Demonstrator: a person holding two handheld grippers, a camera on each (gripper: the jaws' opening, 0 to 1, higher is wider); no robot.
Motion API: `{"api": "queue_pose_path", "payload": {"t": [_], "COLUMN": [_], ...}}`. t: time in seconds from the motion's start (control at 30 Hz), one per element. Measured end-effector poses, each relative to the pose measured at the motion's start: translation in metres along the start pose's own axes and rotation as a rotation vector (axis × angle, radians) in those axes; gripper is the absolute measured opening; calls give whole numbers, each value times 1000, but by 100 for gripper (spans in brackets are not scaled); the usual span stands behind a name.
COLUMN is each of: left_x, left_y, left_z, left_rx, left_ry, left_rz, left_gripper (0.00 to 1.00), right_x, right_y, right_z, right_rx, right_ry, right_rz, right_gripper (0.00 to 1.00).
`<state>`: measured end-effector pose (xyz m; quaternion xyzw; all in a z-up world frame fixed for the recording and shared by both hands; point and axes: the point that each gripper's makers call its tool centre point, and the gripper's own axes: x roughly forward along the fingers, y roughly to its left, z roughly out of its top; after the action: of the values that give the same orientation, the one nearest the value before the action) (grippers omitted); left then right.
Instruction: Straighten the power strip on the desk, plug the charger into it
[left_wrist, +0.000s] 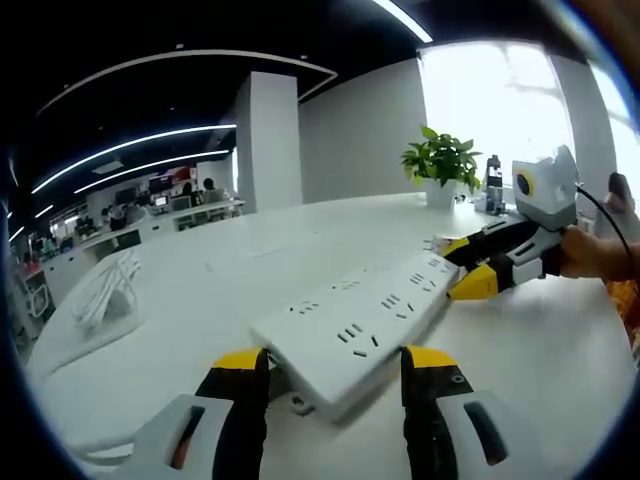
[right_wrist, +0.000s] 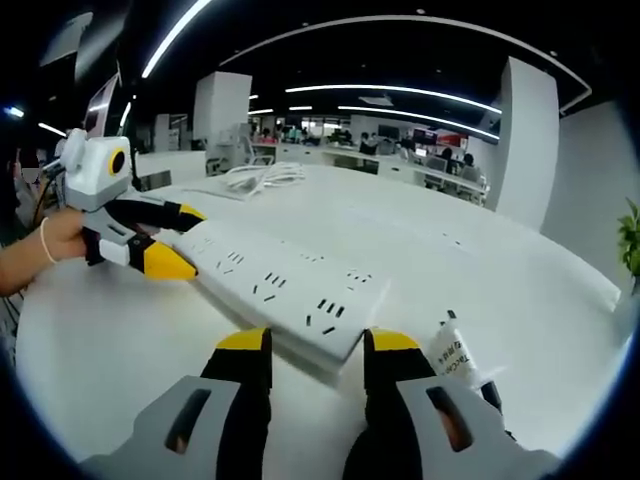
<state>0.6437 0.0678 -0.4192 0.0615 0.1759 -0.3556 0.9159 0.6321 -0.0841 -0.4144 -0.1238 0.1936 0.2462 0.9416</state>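
Observation:
A long white power strip (left_wrist: 370, 315) lies slantwise over the white desk (left_wrist: 200, 330), held at both ends. My left gripper (left_wrist: 335, 358) is shut on its near end, with yellow-tipped jaws on either side. My right gripper (left_wrist: 468, 265) clamps the far end, a hand behind it. In the right gripper view the same strip (right_wrist: 270, 285) runs from my right gripper (right_wrist: 320, 340) to the left gripper (right_wrist: 180, 240). A small white charger (right_wrist: 455, 355) with a printed label lies on the desk just right of my right jaw.
A coil of white cable (left_wrist: 105, 290) sits at the desk's far side, also seen as the cable coil (right_wrist: 255, 178). A potted plant (left_wrist: 440, 160) and some bottles stand near the window. Office desks with people fill the background.

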Motion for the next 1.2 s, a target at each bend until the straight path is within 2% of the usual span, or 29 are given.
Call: {"api": "queue_pose_path", "payload": {"t": [1.2], "left_x": [12], "left_y": [1], "left_z": [6], "left_rx": [12], "left_ry": [-1], "left_rz": [8], "left_gripper": [54], "right_x": [3], "right_y": [-14], "right_z": [1], "right_rx": [31], "right_ry": [4], "right_rz": [6], "right_gripper": [34]}}
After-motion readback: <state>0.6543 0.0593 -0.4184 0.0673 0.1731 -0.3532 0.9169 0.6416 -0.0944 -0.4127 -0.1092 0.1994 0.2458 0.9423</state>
